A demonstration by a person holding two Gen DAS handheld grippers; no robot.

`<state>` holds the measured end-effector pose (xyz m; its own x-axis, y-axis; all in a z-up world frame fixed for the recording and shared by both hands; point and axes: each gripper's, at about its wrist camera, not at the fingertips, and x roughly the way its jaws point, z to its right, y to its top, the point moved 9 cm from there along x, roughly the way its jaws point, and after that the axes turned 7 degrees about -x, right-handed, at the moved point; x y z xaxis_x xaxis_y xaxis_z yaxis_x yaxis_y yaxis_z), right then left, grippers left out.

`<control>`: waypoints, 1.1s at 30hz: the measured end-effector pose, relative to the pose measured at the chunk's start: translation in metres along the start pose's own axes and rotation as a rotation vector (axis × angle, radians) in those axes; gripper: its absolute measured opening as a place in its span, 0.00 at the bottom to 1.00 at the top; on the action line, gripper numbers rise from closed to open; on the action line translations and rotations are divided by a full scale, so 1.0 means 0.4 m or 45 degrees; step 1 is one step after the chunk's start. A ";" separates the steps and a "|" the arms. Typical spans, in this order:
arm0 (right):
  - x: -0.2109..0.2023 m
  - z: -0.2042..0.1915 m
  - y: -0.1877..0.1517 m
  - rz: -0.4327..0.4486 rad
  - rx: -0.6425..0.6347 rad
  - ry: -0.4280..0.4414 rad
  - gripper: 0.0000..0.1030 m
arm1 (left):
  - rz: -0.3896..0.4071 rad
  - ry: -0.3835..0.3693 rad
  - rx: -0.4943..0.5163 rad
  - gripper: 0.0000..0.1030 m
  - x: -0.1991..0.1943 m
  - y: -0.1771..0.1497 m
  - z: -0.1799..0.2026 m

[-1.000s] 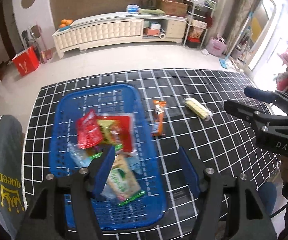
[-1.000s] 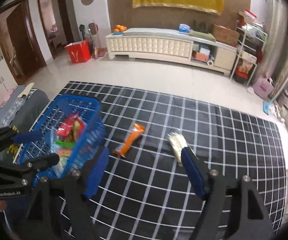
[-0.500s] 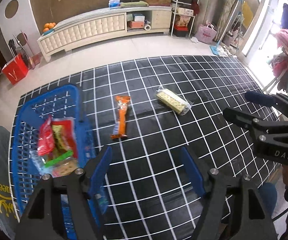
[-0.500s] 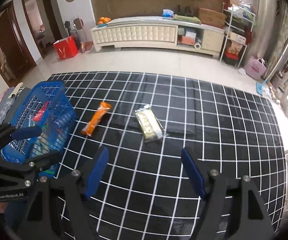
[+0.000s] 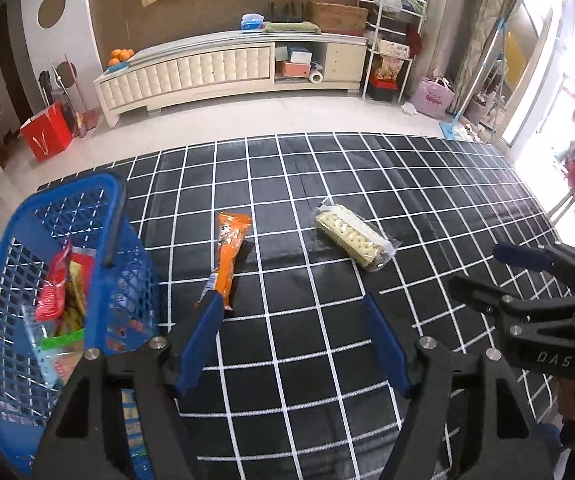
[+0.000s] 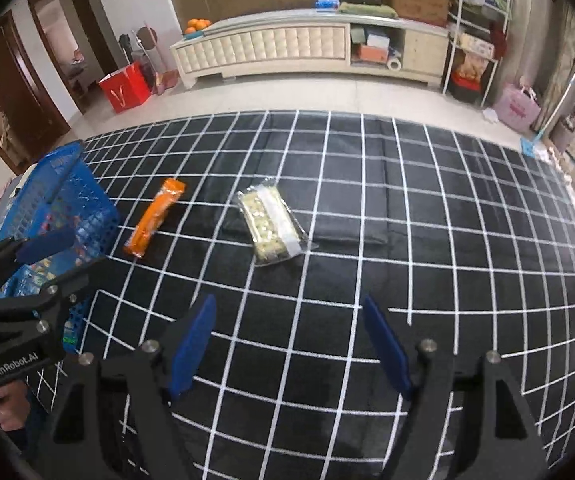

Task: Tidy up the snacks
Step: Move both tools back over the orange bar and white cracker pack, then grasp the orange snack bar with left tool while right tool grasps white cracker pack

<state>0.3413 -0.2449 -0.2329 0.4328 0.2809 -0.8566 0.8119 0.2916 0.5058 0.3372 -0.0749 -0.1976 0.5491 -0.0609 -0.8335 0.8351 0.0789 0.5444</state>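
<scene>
On my left wrist view, the left tongs (image 5: 291,336) stand spread with nothing between the pads, angled down at the mat (image 5: 427,184). The orange pack (image 5: 228,254) lies just ahead of my left pad (image 5: 201,340), its near end almost at the pad's tip. Its long axis runs away from me, the far end tipped slightly right. The cracker pack (image 5: 353,239) lies further ahead and to the right of the tongs, well apart from them, its long axis slanting from far-left to near-right. The basket (image 5: 99,200) sits to the left of the tongs, snacks piled in it. The right tongs (image 5: 483,268) show at the right edge, jaws spread, empty.

On my right wrist view, the right tongs (image 6: 287,344) are also spread wide and empty over the mat (image 6: 447,220). The cracker pack (image 6: 271,222) lies ahead, about centred between the pads but clear of them, long axis pointing away and leaning a little left at the far end. The orange pack (image 6: 154,217) is ahead and left, its far end tilted right. The basket (image 6: 63,196) is far left, behind the left tongs (image 6: 51,256), which I see spread apart there.
</scene>
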 end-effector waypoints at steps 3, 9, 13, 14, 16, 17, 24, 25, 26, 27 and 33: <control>0.026 0.009 -0.004 0.002 0.000 0.009 0.77 | 0.030 0.064 0.029 0.68 0.023 -0.005 0.000; 0.082 0.015 0.002 -0.003 -0.015 0.053 0.77 | 0.063 0.126 0.101 0.62 0.073 0.002 0.011; 0.122 0.018 0.014 -0.011 -0.010 0.081 0.77 | -0.029 0.146 0.059 0.38 0.134 0.003 -0.008; 0.130 0.018 0.016 -0.014 -0.004 0.089 0.77 | -0.030 0.162 0.049 0.38 0.151 0.004 -0.016; 0.145 0.019 0.019 -0.018 -0.001 0.108 0.77 | -0.040 0.201 0.047 0.38 0.181 0.004 -0.033; 0.151 0.021 0.019 -0.020 -0.004 0.110 0.77 | -0.043 0.220 0.038 0.38 0.198 0.006 -0.047; 0.192 0.029 0.020 -0.042 0.001 0.118 0.77 | -0.016 0.276 0.040 0.38 0.245 0.039 -0.108; 0.193 0.030 0.021 -0.038 0.008 0.121 0.77 | -0.033 0.297 0.047 0.38 0.263 0.040 -0.118; 0.194 0.031 0.022 -0.035 0.011 0.124 0.77 | -0.046 0.294 0.040 0.38 0.273 0.040 -0.123; 0.194 0.030 0.022 -0.032 0.013 0.130 0.77 | -0.058 0.285 0.025 0.38 0.284 0.040 -0.130; 0.200 0.028 0.034 -0.028 -0.004 0.129 0.77 | -0.099 0.238 -0.028 0.21 0.323 0.046 -0.146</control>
<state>0.3916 -0.2285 -0.2958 0.3727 0.3654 -0.8530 0.8194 0.3018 0.4873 0.4218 -0.0233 -0.3008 0.4657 0.1181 -0.8770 0.8727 0.1030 0.4773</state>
